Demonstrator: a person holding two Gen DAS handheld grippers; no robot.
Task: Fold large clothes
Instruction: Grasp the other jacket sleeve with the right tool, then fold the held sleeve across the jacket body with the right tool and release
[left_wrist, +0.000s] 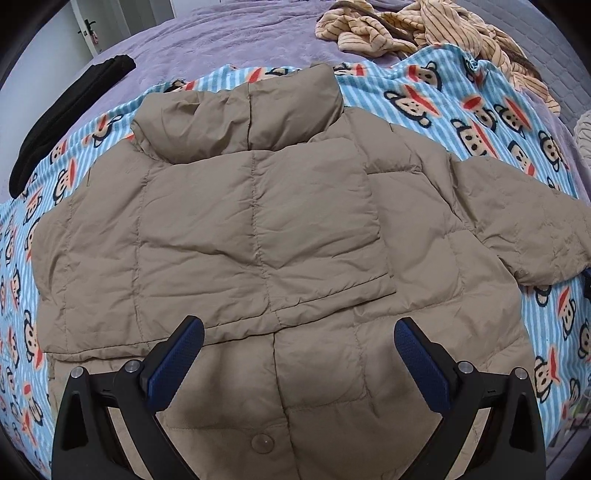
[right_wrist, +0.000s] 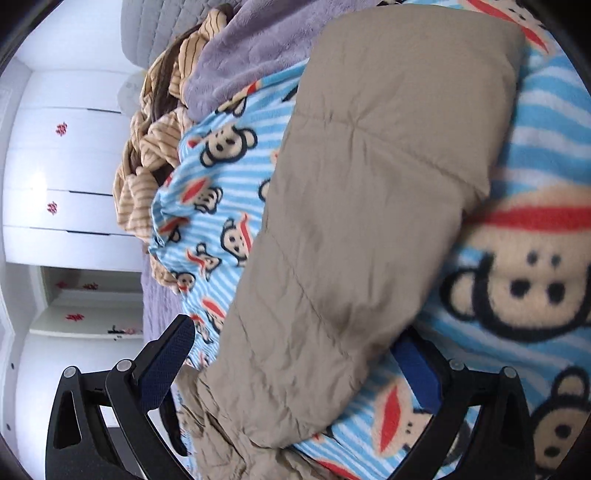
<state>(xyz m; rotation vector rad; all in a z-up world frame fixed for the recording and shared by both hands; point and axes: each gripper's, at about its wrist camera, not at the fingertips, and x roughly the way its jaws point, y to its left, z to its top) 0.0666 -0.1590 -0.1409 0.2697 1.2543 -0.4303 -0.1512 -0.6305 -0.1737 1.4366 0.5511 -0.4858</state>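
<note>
The left gripper (left_wrist: 295, 338) hovers, fingers apart, over the tan quilted puffer jacket (left_wrist: 258, 240), 1 sleeve folded across. The right gripper (right_wrist: 295, 354), fingers apart, straddles the other sleeve (right_wrist: 369, 184) on the monkey-print fleece blanket (right_wrist: 535, 147); next, pinch and fold it inward.

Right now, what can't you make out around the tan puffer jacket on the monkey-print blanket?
- Tan puffer jacket: hem cut off by the left wrist view's bottom edge.
- Right gripper: one pad partly hidden behind the jacket sleeve.
- Monkey-print fleece blanket: blurred in the right wrist view.
</note>
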